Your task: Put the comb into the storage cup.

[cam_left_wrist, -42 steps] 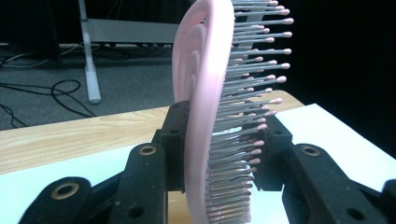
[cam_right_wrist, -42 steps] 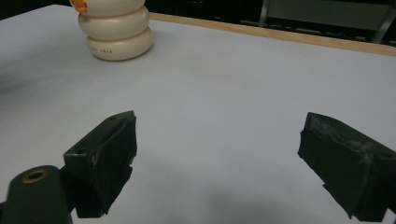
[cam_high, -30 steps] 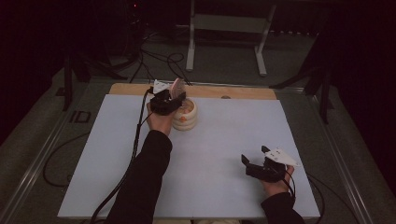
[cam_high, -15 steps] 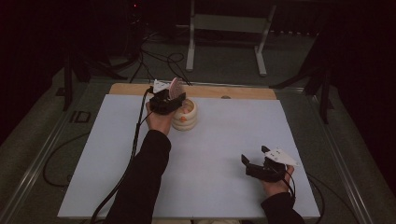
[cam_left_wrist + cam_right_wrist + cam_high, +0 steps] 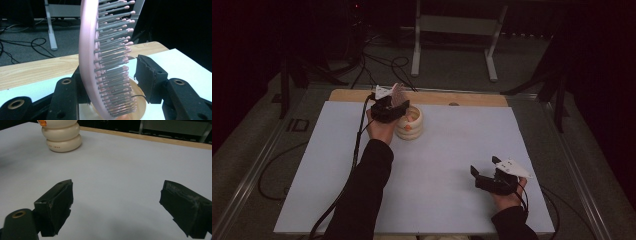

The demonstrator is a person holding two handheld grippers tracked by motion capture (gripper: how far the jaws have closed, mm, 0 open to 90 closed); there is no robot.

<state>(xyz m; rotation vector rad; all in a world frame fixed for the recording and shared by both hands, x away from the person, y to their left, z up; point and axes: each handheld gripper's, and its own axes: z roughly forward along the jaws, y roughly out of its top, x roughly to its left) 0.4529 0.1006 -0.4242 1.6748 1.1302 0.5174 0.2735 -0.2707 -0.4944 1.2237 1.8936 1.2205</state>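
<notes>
Fingers of the right gripper [image 5: 115,207] stand wide apart with nothing between them, resting low over the near right part of the white tabletop [image 5: 462,165], held in the person's right hand [image 5: 507,197]. Farther up the table, the left gripper [image 5: 112,80] sits at a cream ribbed holder [image 5: 410,122] near the far wooden edge [image 5: 437,97]. Its jaws have just been opening: in the left gripper view a pink hairbrush [image 5: 100,57] stands nearly upright between them, its back just against the left pad, while the right pad [image 5: 147,77] stands clear of the grey, pink-tipped bristles. The brush's lower end dips into the mouth of the holder, which shows tan inside. In the high view an orange item [image 5: 408,127] is seen at the holder's rim beside the left hand [image 5: 382,130]. Beyond the table, cables [image 5: 382,65] lie across the dark floor by a metal stand [image 5: 452,30].
</notes>
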